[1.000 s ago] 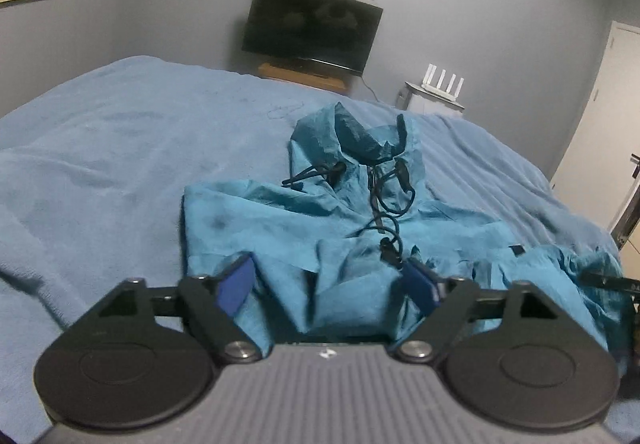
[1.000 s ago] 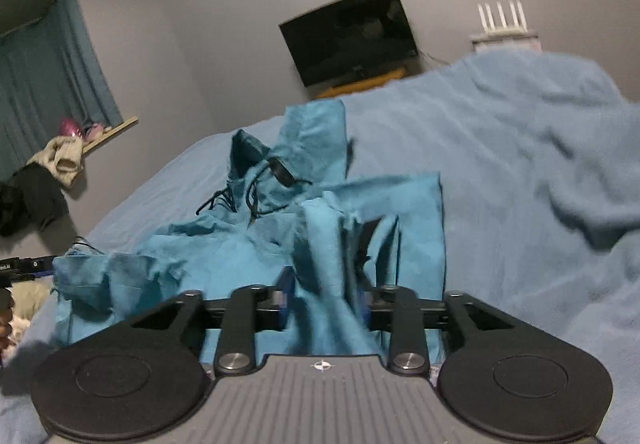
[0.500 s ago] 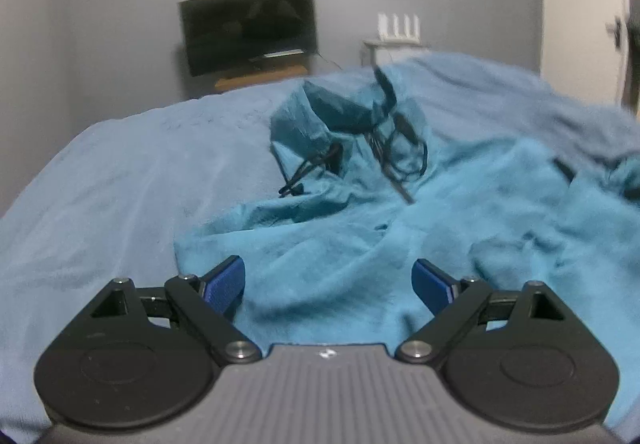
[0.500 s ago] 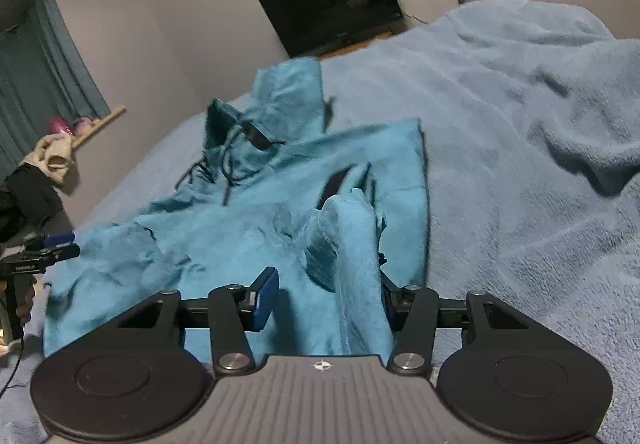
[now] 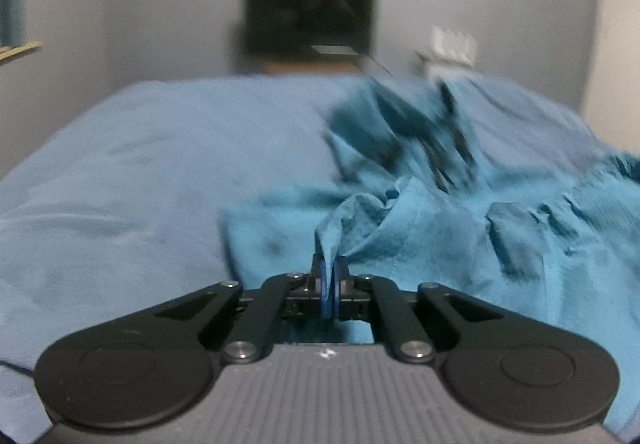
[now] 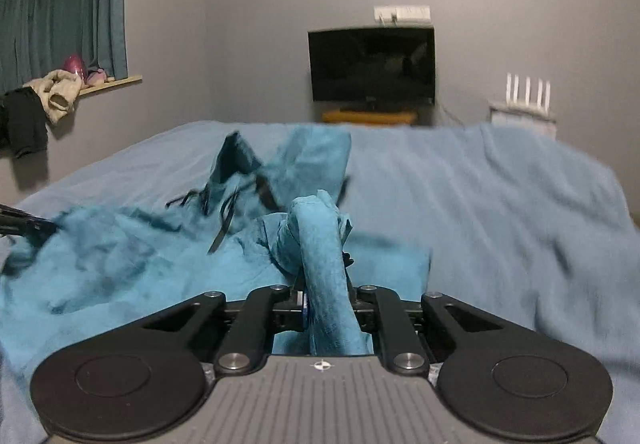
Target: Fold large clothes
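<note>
A teal hooded jacket [image 5: 440,228] with black drawcords lies crumpled on the blue bed; it also shows in the right wrist view [image 6: 132,264]. My left gripper [image 5: 330,288] is shut on a pinched fold of the jacket's near edge. My right gripper [image 6: 326,304] is shut on a thick bunched fold of the jacket [image 6: 320,244], which stands up between its fingers. The hood [image 6: 316,159] lies toward the far side. The left wrist view is blurred by motion.
A blue blanket [image 5: 120,179] covers the bed [image 6: 500,203]. A dark TV [image 6: 372,63] stands at the far wall, a white router [image 6: 524,99] to its right. Curtains and a shelf with clothes [image 6: 60,91] are at the left.
Both grippers went from open to shut on folds of the jacket. The left one swung and closed on the near edge; the fabric has lifted and bunched.
</note>
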The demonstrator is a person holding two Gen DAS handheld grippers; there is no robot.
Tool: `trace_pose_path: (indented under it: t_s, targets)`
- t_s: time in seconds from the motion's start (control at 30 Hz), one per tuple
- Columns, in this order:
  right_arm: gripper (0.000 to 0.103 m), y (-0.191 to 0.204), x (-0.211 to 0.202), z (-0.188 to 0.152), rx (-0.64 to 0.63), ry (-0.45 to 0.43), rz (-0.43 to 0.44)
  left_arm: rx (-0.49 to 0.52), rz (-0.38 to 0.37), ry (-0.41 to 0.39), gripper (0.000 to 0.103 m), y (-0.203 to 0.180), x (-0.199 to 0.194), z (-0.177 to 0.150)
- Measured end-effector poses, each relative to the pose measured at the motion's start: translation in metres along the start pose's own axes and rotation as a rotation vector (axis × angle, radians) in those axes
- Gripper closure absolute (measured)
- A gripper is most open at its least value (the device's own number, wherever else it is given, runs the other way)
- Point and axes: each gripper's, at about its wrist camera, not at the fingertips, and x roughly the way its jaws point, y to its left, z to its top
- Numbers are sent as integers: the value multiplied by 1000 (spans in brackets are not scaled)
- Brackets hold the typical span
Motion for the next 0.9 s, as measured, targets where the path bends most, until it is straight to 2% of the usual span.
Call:
trace_pose_path:
  t_s: [0.07, 0.13, 0.23, 0.33, 0.4, 0.47, 0.5, 0.53, 0.57, 0.63, 0.77, 0.83, 0.9]
  targets:
    - [90, -1, 18, 20, -8, -35, -22, 6, 66, -50, 103, 1, 1, 8]
    - [90, -3, 41, 34, -6, -48, -39, -4, 132, -66, 103, 2, 11, 15]
    - [89, -8, 91, 38, 23, -10, -56, 23, 233, -55, 103, 0, 39, 16]
    - [85, -9, 143, 24, 4, 87, -110, 97, 296, 0, 101, -7, 73, 4]
    - [78, -8, 164, 12, -21, 134, -152, 180, 343, 29, 97, -18, 90, -10]
    - [54, -7, 172, 6, -24, 151, -198, 229, 371, 40, 93, -24, 96, -20]
    - [50, -8, 169, 6, -1, 141, -212, 230, 374, 46, 90, -25, 96, -22]
    - [47, -10, 163, 7, 26, 126, -218, 216, 372, 49, 79, -23, 94, -21]
    - [44, -13, 154, 8, 62, 108, -216, 188, 365, 46, 62, -21, 90, -20]
    - [40, -19, 132, 6, 125, 74, -202, 99, 343, 29, 45, -12, 75, -13]
    - [35, -16, 71, -8, 203, 23, -144, -120, 250, -59, 33, -8, 30, -1]
    - [35, -5, 41, -25, 193, 36, -105, -161, 149, -73, 31, -23, 11, 0]
    - [35, 13, 23, -43, 182, 75, -53, -151, 75, -59, 31, -49, -2, -4]
